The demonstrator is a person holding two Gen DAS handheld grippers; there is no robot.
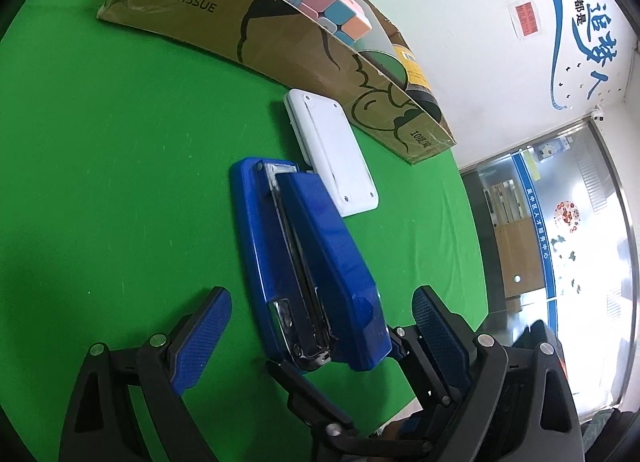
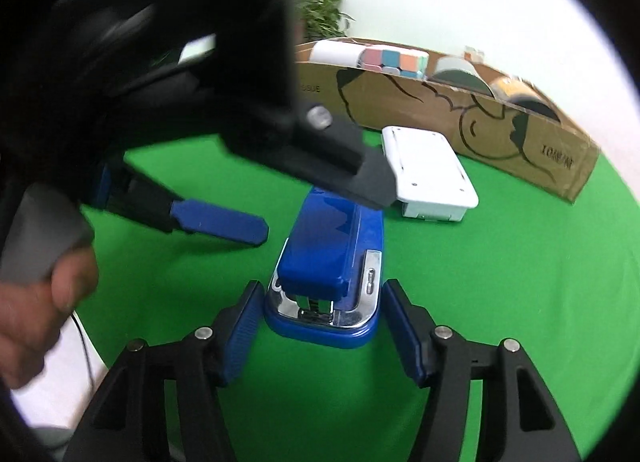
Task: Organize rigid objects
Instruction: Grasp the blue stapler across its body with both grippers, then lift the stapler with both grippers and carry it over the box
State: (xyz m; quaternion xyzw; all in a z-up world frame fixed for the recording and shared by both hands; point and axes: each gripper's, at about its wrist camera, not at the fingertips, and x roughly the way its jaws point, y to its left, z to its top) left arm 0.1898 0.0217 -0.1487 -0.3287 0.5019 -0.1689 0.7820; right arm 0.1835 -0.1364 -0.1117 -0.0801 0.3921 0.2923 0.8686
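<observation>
Your right tool (image 2: 320,326) straddles the blue stapler's (image 2: 332,262) near end on the green counter (image 2: 500,282), pads apart, not yet gripping — centre it before squeezing. Left tool (image 1: 320,326) gapes wide, empty — cardboard box (image 2: 520,134) waits beyond.

The cardboard box (image 1: 224,26) at the far side of the green table reads "NGING TISSUE" in black on its near wall. On the white wall (image 1: 460,14) to the right, blue Chinese characters run down, "我们都是" among them; the small red notice (image 1: 527,18) is too blurred to read.
</observation>
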